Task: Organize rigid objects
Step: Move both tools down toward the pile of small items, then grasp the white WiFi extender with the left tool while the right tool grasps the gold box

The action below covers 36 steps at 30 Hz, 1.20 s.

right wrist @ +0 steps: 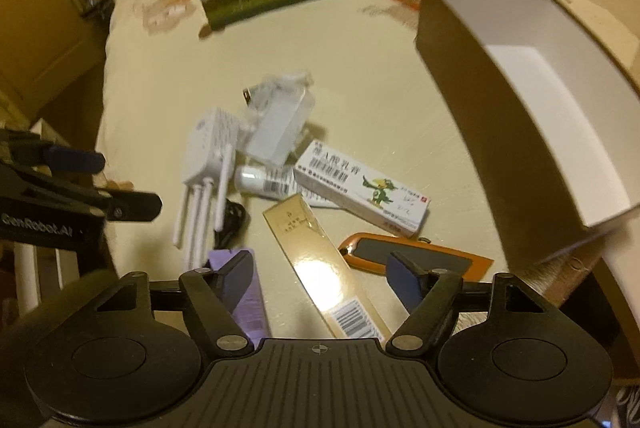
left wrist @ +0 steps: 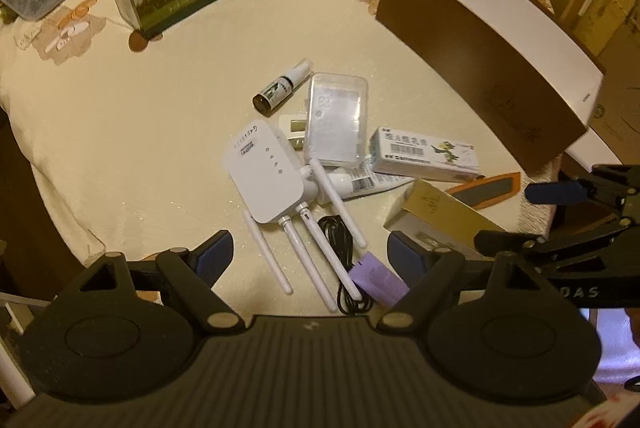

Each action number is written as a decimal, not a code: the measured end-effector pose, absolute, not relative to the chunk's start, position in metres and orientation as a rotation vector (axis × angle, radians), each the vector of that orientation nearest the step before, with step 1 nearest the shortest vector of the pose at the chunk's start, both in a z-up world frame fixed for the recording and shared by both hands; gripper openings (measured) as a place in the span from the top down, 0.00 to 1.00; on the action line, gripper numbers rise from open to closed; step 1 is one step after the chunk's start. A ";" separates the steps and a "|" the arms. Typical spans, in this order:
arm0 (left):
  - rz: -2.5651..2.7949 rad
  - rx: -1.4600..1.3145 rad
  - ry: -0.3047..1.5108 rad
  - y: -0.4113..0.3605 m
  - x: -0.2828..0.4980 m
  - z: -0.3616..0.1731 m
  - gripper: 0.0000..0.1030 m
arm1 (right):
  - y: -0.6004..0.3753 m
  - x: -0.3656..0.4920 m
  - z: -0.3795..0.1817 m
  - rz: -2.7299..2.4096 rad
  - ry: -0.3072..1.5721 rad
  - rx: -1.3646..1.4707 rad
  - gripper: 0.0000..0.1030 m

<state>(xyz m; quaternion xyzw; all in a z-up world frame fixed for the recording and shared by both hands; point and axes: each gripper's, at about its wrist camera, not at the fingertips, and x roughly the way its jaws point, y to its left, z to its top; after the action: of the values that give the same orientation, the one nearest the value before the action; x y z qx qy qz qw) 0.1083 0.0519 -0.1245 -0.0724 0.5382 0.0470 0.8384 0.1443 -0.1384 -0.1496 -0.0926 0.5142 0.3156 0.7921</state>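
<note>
Both claws, left claw [left wrist: 308, 252] and right claw [right wrist: 318, 274], hang open above the clutter. Bare counter [left wrist: 140, 132] spreads left of the left claw; the open box [right wrist: 532, 100] walls the right claw's right.

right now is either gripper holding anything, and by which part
Nothing is held. The left gripper hangs open above the white router, and the right gripper is open over the gold box, its pads not touching it.

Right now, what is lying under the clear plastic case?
The clear plastic case rests on a white plug adapter, whose prongs stick out at its left edge. The rest of the adapter is covered.
</note>
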 end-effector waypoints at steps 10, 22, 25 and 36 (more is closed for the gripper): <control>0.133 -0.194 1.143 0.067 0.124 -0.152 0.21 | -0.122 0.159 -0.189 0.717 1.152 -0.285 0.40; 0.152 -0.202 1.158 0.074 0.130 -0.164 0.22 | -0.119 0.151 -0.200 0.757 1.107 -0.321 0.68; 0.157 -0.200 1.153 0.075 0.132 -0.164 0.22 | -0.124 0.148 -0.190 0.754 1.071 -0.298 0.68; 0.206 -0.253 1.127 0.097 0.154 -0.171 0.28 | -0.148 0.170 -0.162 0.560 1.023 -0.112 0.68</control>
<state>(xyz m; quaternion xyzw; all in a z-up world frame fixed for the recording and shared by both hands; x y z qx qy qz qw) 0.1539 0.0967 -0.1710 -0.1193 0.5315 0.0971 0.8330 0.1702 -0.1477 -0.1620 -0.0527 0.4828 0.2641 0.8333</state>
